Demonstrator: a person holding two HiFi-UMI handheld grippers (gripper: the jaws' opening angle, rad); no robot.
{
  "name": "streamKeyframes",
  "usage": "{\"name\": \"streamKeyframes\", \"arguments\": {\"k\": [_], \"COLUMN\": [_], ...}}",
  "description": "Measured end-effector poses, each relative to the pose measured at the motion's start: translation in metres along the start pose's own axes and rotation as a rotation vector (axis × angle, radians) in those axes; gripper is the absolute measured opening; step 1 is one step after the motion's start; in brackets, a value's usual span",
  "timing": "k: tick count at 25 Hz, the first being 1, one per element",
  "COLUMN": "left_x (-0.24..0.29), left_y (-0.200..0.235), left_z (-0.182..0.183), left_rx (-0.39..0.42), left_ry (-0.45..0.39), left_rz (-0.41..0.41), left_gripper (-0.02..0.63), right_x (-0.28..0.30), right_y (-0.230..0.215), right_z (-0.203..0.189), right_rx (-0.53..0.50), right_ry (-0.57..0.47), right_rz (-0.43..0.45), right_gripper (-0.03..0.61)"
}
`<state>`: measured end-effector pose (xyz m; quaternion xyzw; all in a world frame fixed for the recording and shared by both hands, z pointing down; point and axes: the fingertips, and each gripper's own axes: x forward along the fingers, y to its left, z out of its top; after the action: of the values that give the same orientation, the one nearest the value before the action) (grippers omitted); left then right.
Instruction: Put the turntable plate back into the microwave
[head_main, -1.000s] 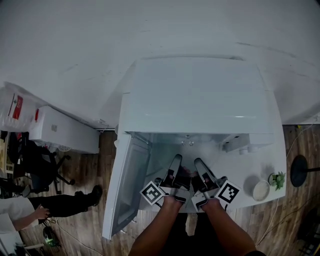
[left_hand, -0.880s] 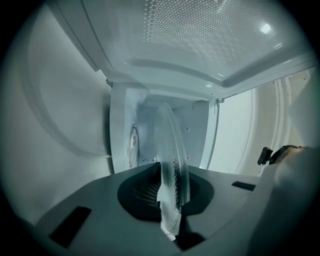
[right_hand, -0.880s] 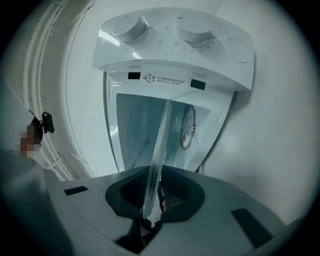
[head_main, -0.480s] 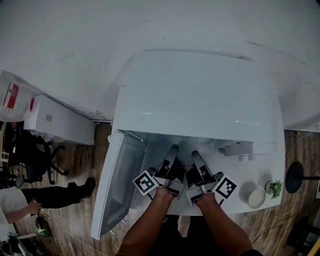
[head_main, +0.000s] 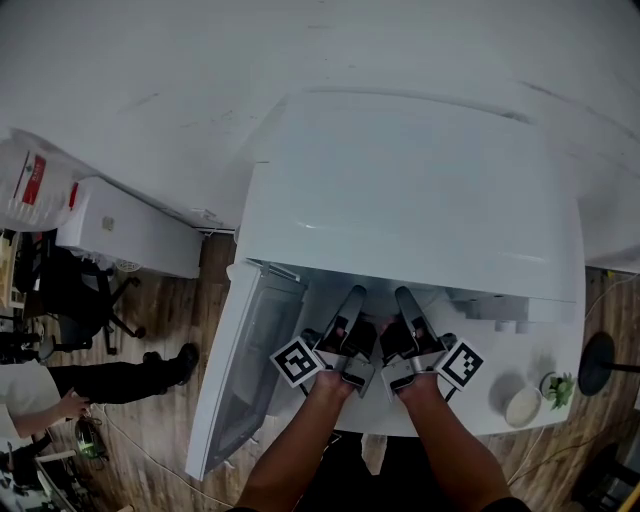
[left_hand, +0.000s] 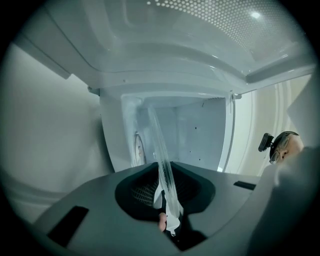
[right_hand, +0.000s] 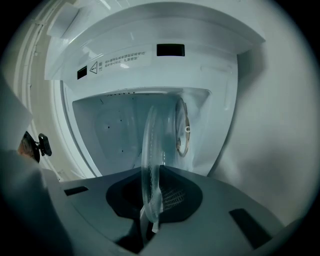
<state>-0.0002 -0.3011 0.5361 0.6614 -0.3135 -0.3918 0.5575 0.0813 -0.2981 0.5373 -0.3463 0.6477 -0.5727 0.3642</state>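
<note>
The white microwave stands with its door swung open to the left. Both grippers reach side by side into its opening. The clear glass turntable plate is seen edge-on in both gripper views, its far part inside the cavity. My left gripper has the plate's rim between its jaws, which are opening; the pads still touch the glass. My right gripper is shut on the rim of the plate. From above the plate is hidden under the microwave's top.
A round fitting sits on the cavity's right wall. On the white counter to the right are a small white bowl and a little plant. On the floor at left are a white box, a chair and a person.
Both grippers have moved a little deeper into the microwave's opening with the plate between them; their tips now reach under the front edge of its top.
</note>
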Motion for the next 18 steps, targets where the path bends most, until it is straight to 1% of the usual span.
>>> {"name": "streamKeyframes", "arguments": {"k": [3, 5, 11, 15, 18], "left_x": [-0.001, 0.0, 0.017, 0.026, 0.032], "left_y": [0.003, 0.004, 0.002, 0.008, 0.008], "left_z": [0.004, 0.006, 0.011, 0.013, 0.013], "left_rx": [0.021, 0.018, -0.053, -0.091, -0.107], "left_ry": [-0.01, -0.012, -0.035, -0.06, -0.065], "left_rz": [0.024, 0.025, 0.001, 0.011, 0.007], "left_gripper": [0.074, 0.074, 0.058, 0.06, 0.066], "right_x": [0.009, 0.013, 0.023, 0.032, 0.034], "right_y": [0.001, 0.0, 0.001, -0.001, -0.001], "right_z": [0.002, 0.003, 0.014, 0.021, 0.026], "right_rx": [-0.002, -0.004, -0.045, -0.082, -0.102], "right_ry": [0.001, 0.003, -0.024, -0.009, 0.001], "right_rz": [0.007, 0.001, -0.02, -0.068, -0.087], "right_gripper": [0.049, 0.049, 0.048, 0.04, 0.046]}}
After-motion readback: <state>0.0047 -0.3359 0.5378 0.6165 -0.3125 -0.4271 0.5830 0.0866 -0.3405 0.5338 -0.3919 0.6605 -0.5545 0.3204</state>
